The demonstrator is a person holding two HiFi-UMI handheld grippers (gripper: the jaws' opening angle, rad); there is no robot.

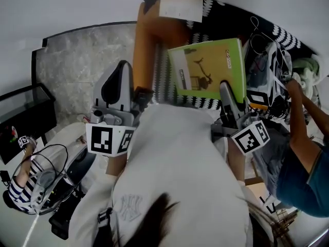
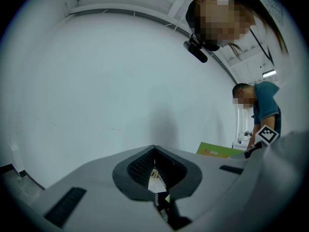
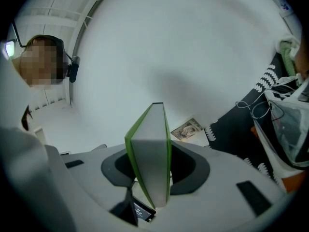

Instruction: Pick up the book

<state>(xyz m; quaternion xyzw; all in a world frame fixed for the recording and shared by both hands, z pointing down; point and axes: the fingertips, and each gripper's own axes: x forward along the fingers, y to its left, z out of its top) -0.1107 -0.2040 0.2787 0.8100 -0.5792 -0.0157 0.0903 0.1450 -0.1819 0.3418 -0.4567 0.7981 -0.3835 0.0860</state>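
Right tool [image 3: 154, 170] half open, clamped on book [image 1: 208, 68] edge, book airborne at 12 o'clock. Squeeze firm, wrist level, or it pivots. Left tool [image 2: 154, 168] closed, empty.

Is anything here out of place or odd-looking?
Only the green book: it is off the surface, clamped by one edge in the right gripper and tilted above the black-and-white patterned cloth. Nothing looks spilled or damaged.
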